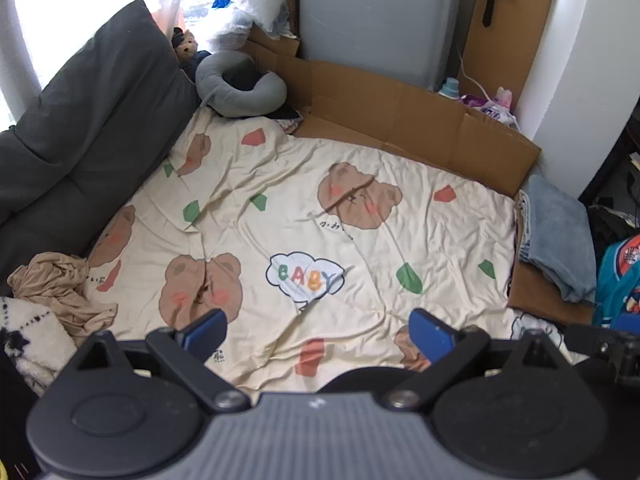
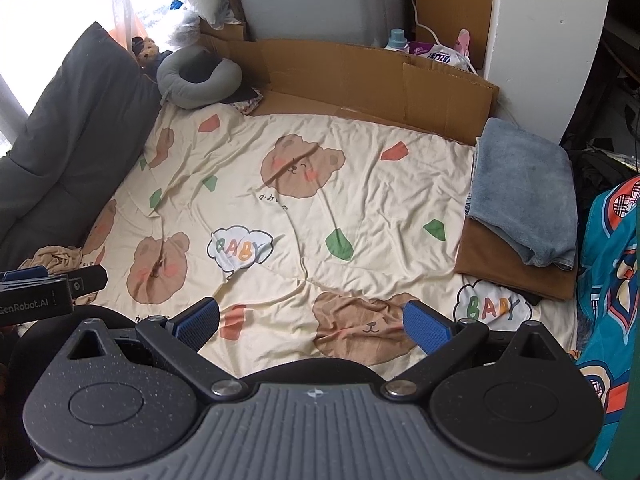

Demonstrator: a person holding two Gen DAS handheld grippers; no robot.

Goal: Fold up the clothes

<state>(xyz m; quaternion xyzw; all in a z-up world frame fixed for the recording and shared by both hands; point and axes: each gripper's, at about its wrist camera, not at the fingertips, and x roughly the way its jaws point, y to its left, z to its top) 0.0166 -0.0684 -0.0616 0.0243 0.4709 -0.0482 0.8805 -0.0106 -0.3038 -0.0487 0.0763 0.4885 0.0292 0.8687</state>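
Crumpled beige jersey garment (image 1: 60, 292) lies left of the bear-print cream bedsheet (image 1: 320, 208), nearer the left gripper (image 1: 318, 330); both grippers' jaws spread, empty.

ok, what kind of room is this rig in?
Most likely a small, cluttered bedroom. A bed covered by a cream bear-print sheet fills the view, with a dark grey cushion and a grey U-shaped neck pillow at its far end, and folded clothes stacked along the right edge.
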